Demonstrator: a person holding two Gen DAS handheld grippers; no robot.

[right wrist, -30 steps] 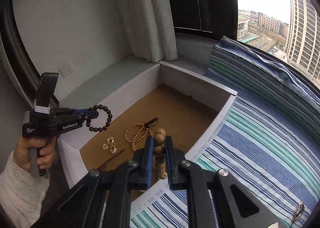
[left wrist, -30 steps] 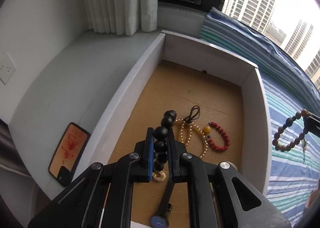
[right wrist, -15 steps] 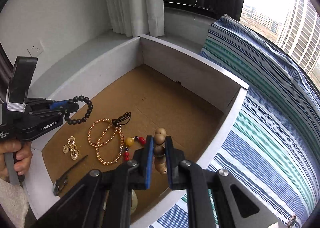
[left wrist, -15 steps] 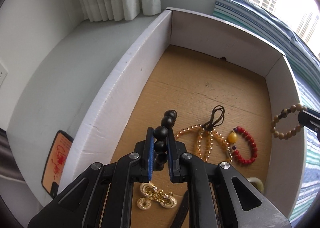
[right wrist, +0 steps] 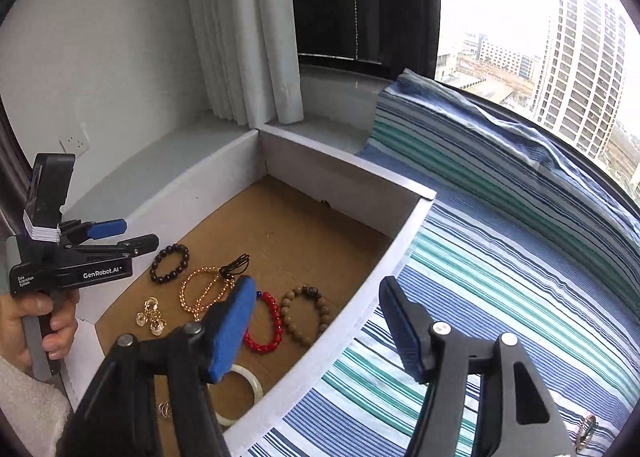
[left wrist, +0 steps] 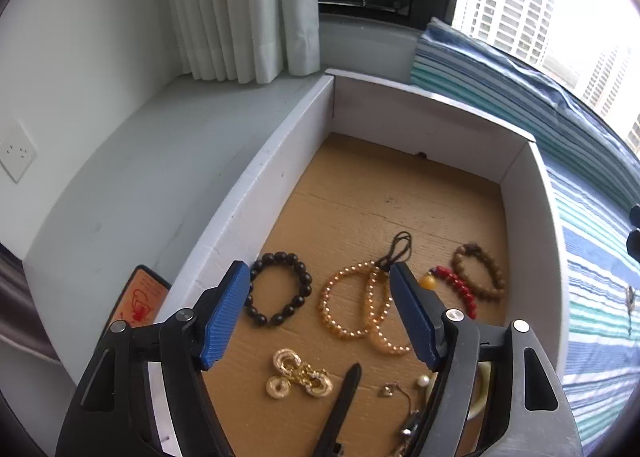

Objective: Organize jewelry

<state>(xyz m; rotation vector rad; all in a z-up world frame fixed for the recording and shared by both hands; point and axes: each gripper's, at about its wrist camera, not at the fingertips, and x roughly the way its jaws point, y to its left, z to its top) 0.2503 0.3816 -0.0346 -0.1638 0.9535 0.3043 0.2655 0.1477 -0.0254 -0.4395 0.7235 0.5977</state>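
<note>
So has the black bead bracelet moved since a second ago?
Yes. The black bead bracelet left the left tongs, whose jaws have just been opening, and now lies on the box floor by its left wall.

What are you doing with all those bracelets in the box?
A person is sorting jewelry into a white cardboard box with two handheld grippers. Both have just opened: the left gripper let go of the black bead bracelet, the right gripper the tan wooden bead bracelet. Both bracelets now lie on the box floor.
</note>
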